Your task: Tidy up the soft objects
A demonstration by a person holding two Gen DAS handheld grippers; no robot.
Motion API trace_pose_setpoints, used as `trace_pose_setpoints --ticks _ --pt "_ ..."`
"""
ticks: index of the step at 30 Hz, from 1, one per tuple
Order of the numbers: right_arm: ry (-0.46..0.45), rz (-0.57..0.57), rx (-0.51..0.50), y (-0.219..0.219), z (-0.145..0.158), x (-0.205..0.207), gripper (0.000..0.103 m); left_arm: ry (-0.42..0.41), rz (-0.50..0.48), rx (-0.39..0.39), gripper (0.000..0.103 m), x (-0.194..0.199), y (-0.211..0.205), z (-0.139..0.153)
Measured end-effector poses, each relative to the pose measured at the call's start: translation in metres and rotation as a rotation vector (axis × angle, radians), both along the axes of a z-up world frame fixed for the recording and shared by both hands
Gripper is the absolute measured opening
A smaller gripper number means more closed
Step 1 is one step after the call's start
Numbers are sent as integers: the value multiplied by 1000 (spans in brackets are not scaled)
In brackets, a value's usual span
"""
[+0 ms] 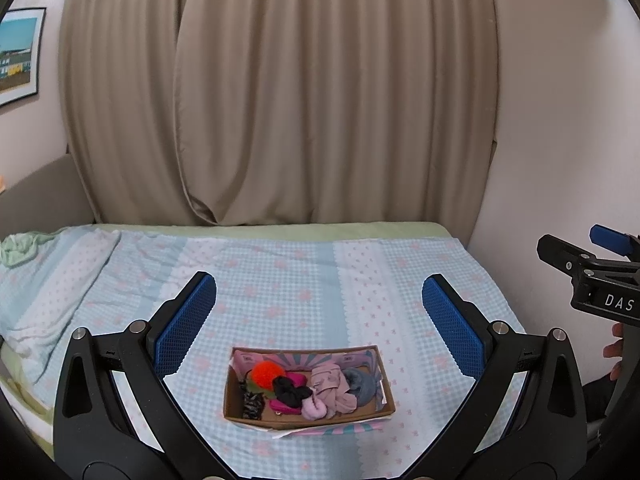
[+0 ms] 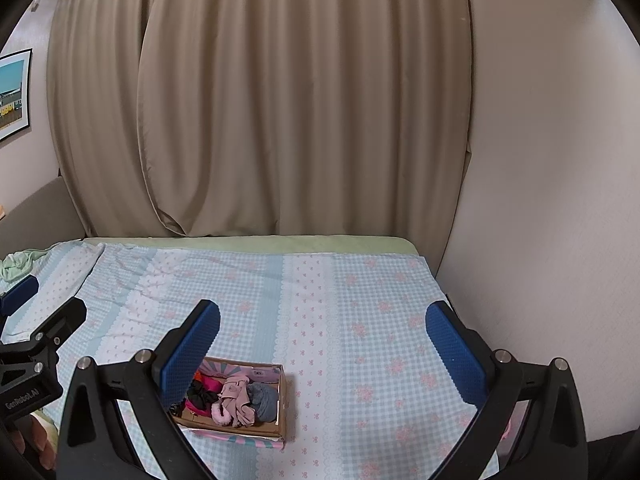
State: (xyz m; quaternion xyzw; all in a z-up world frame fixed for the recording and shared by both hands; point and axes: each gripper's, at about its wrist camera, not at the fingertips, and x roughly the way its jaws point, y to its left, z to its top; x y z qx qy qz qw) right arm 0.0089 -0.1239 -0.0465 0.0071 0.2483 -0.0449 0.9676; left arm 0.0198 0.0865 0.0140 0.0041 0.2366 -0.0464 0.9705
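Bed (image 1: 400, 280): box (image 1: 308, 416) long axis left-right, open side up.

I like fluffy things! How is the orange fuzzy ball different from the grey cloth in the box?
The orange fuzzy ball is bright, round and fluffy; the grey cloth is dull, crumpled and smoother. The ball sits toward the left end of the cardboard box, the grey cloth at the right end. The ball looks smaller than the cloth. Both are soft things lying inside the same box on the bed.
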Motion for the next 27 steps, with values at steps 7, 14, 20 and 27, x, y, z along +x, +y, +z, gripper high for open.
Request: trace_pose_setpoints --ticks 7,14,20,27 --pt "-4 -2 -2 -1 0 3 103 -1 -4 2 103 2 -1 -1" --pt "-4 -2 -2 -4 -1 7 103 -26 4 20 103 0 -3 1" --pt "-6 1 -4 -3 0 6 103 -36 9 38 103 2 -7 1" --pt "8 3 -2 -6 -1 13 103 -23 5 30 103 6 -8 -3"
